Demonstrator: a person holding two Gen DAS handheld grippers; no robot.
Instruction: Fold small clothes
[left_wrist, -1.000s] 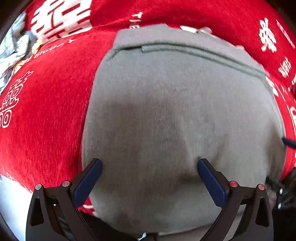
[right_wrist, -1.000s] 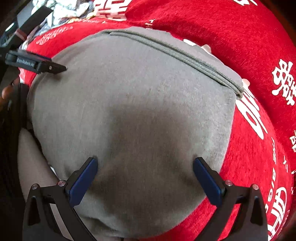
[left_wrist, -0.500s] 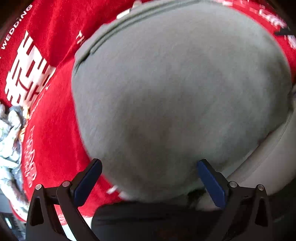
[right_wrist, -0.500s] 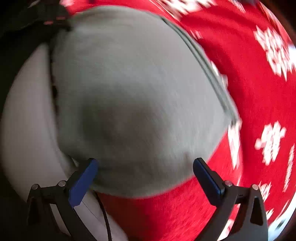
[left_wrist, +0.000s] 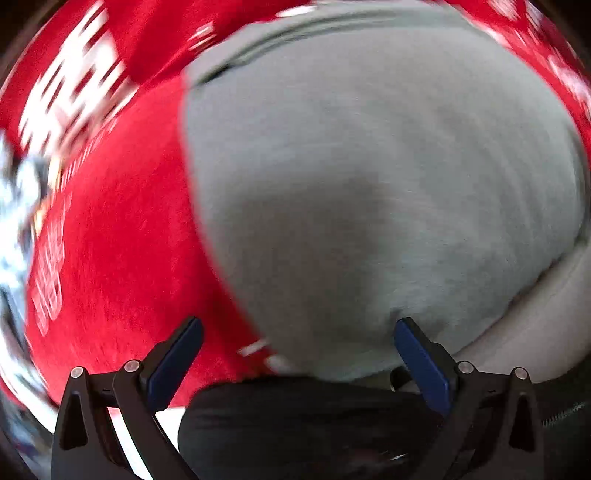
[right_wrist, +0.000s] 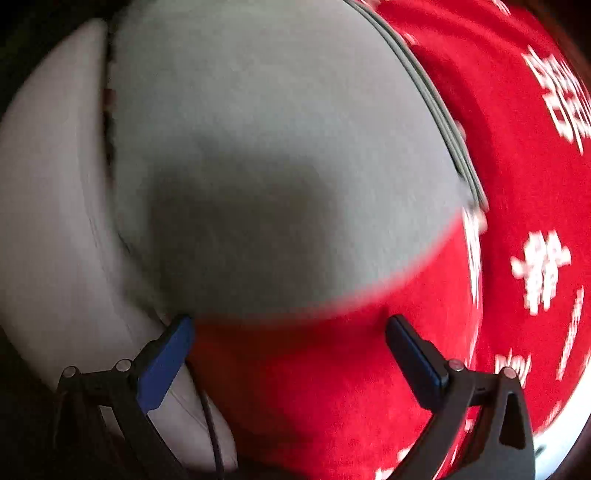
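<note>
A grey folded garment lies flat on a red cloth with white characters. It also shows in the right wrist view. My left gripper is open and empty, hovering over the garment's near left corner. My right gripper is open and empty, hovering just past the garment's near edge, over the red cloth. Both views are blurred by motion.
A pale grey rounded surface lies left of the garment in the right wrist view and at the lower right in the left wrist view. A dark rounded shape sits below my left gripper. Patterned fabric lies at the far left.
Both grippers have swung sideways and drawn back toward the garment's near edge. The right gripper has moved from over the grey fabric to over red cloth. Both stayed open.
</note>
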